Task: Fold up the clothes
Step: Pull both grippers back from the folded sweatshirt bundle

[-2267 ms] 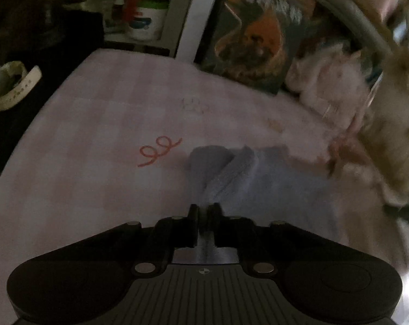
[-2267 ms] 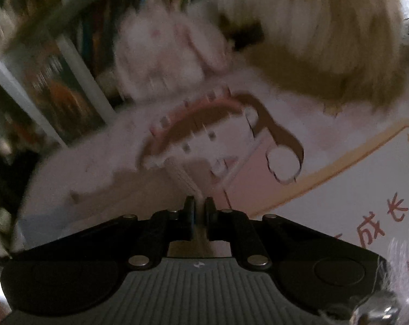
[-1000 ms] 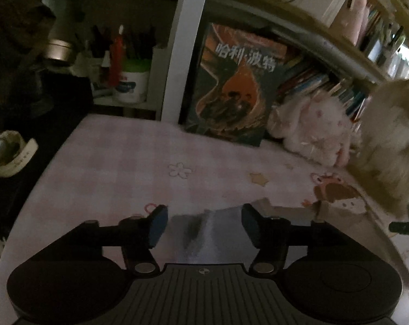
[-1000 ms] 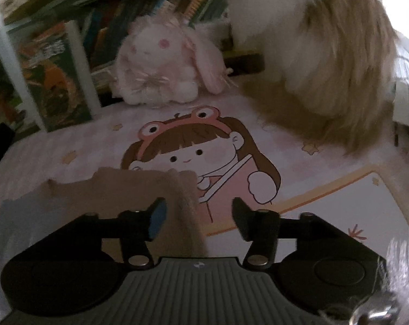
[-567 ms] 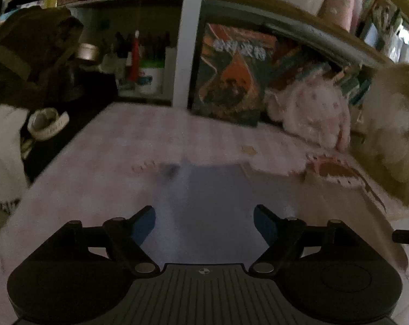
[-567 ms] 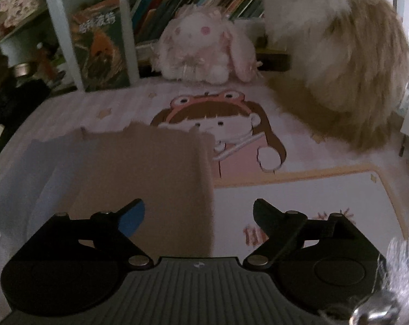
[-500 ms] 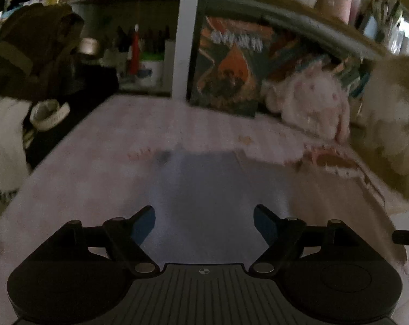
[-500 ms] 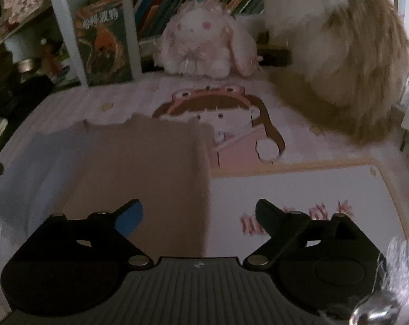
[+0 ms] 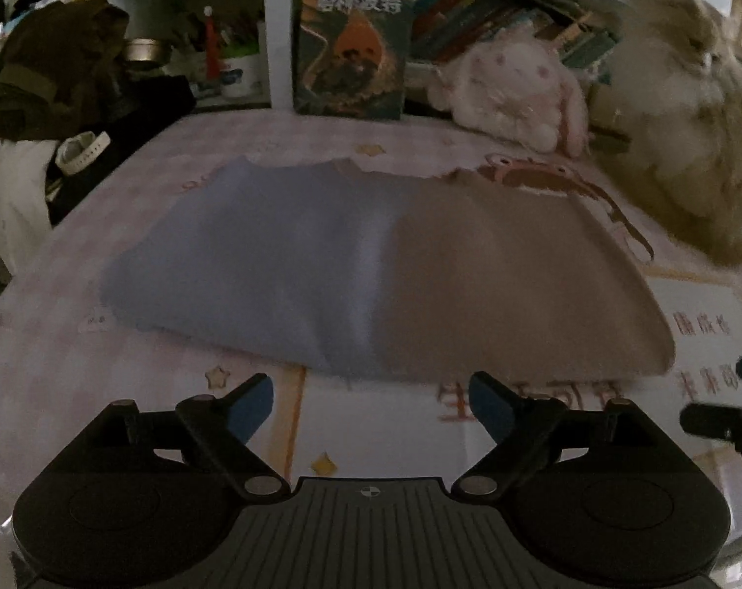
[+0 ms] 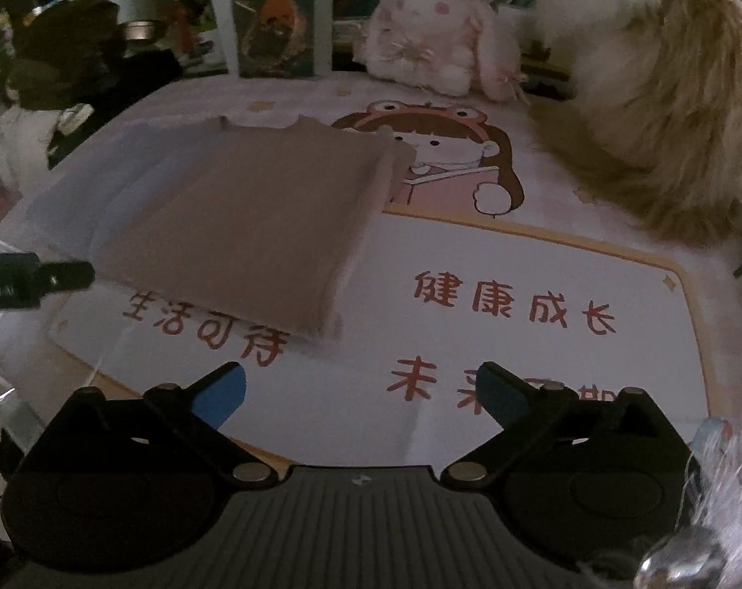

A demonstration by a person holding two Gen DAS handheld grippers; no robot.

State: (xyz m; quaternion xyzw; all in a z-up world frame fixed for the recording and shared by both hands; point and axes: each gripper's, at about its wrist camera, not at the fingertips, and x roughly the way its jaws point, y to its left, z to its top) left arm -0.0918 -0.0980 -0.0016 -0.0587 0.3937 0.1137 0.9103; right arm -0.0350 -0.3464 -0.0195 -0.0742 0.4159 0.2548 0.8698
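Note:
A folded garment, blue-grey on its left half [image 9: 253,255] and brown on its right half [image 9: 508,284], lies flat on the printed table mat [image 10: 518,255]. My left gripper [image 9: 371,405] hovers just short of the garment's near edge, jaws wide and still opening, nothing between them. In the right wrist view the brown half [image 10: 253,226] lies ahead and to the left. My right gripper [image 10: 362,392] is over the mat's red lettering, jaws wide and still opening, also holding nothing. Neither gripper touches the garment.
A long-haired cat [image 10: 665,98] sits at the back right of the table. A pink plush rabbit [image 10: 434,34] and an upright book [image 9: 353,44] stand along the back under a bookshelf. Dark clothes [image 9: 51,64] are piled beyond the table's left edge.
Both grippers let go of the garment, opened wide and drew back toward the table's near edge. The garment now lies spread flat in front of them.

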